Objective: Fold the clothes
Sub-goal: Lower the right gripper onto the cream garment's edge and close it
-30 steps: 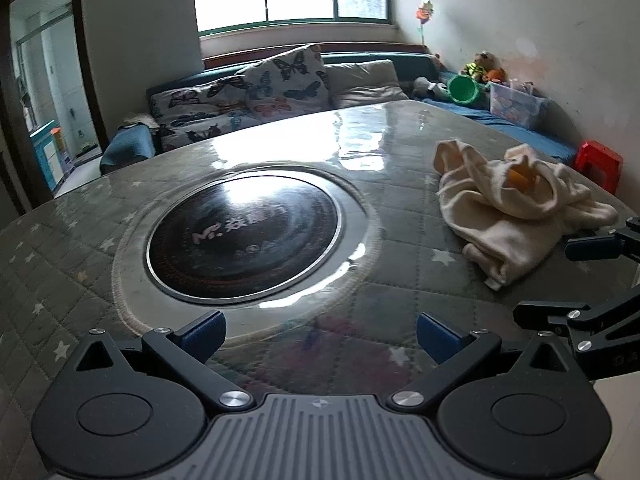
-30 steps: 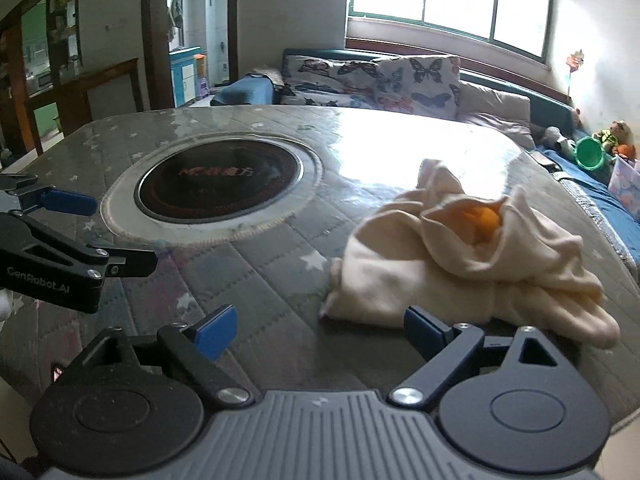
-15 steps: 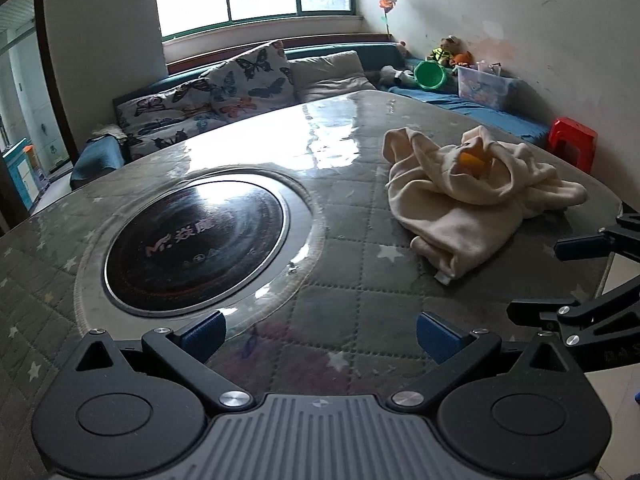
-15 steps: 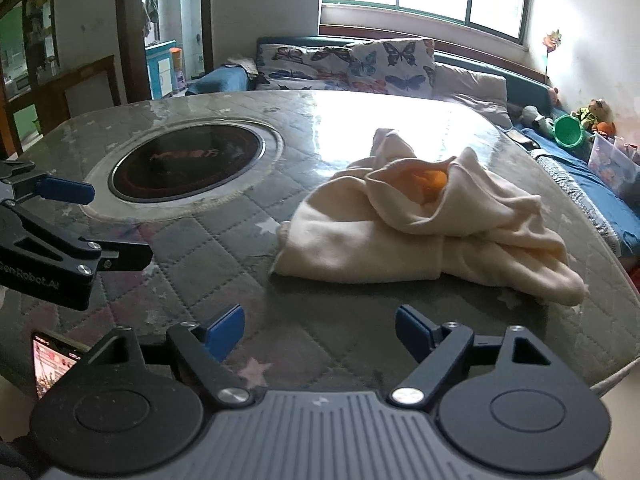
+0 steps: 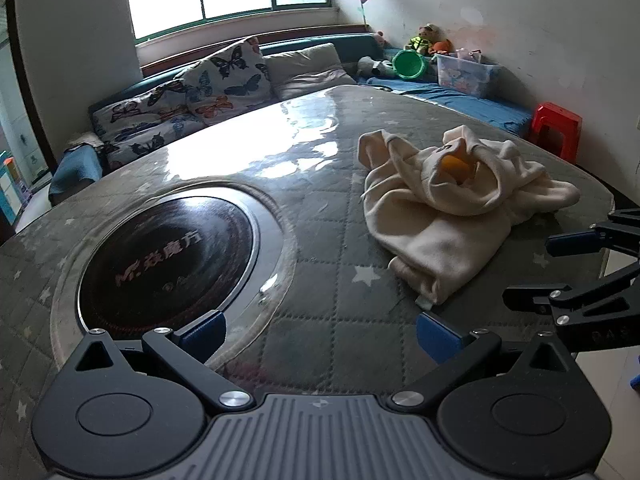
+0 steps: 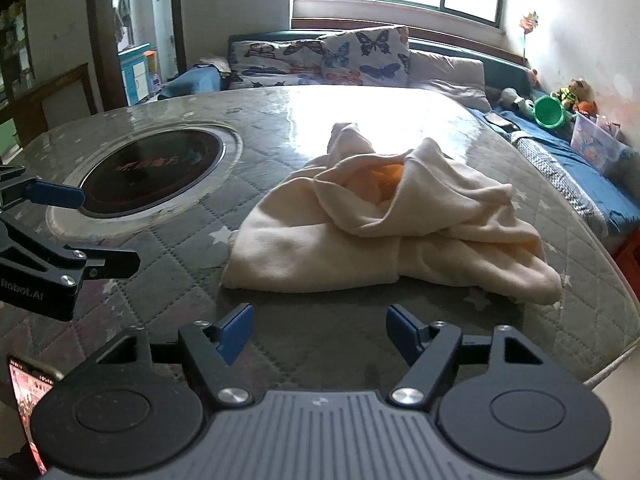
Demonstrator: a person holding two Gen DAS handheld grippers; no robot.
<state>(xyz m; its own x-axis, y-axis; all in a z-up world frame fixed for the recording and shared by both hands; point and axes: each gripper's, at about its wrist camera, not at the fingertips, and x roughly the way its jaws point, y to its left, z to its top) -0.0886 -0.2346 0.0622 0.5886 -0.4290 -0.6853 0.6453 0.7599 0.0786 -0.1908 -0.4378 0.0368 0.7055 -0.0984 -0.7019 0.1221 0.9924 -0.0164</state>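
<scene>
Right gripper (image 6: pixel 320 334) first: blue pads spread w/ nothing btwn them, jaws have just been closing in a bit, only quilted tabletop under the gap. Just ahead of those tips lies the cream garment (image 6: pixel 384 236), crumpled in a heap w/ an orange patch (image 6: pixel 390 176) peeking from a fold near the top; near hem is close to the pads but apart from them. Left gripper (image 5: pixel 320 330) is wide open too, empty, pads over bare table at the rim of the round black cooktop (image 5: pixel 168 256) sunk into the table (image 5: pixel 320 208). From the left cam the garment (image 5: pixel 452 208) sits ahead & to the right, its lower corner near the right-side pad, not touching. Each gripper shows in the other's view: right one at the far right edge of the left cam (image 5: pixel 560 264), left one at the far left of the right cam (image 6: pixel 96 232), both over the table's near edge, flanking the garment's near side. Further out: glossy table cover glaring under the window, butterfly cushions (image 6: pixel 360 56) on a blue sofa behind, green bucket (image 5: pixel 408 65) & clear storage box (image 5: pixel 466 74) on the bench, red stool (image 5: pixel 556 128) by the wall.
</scene>
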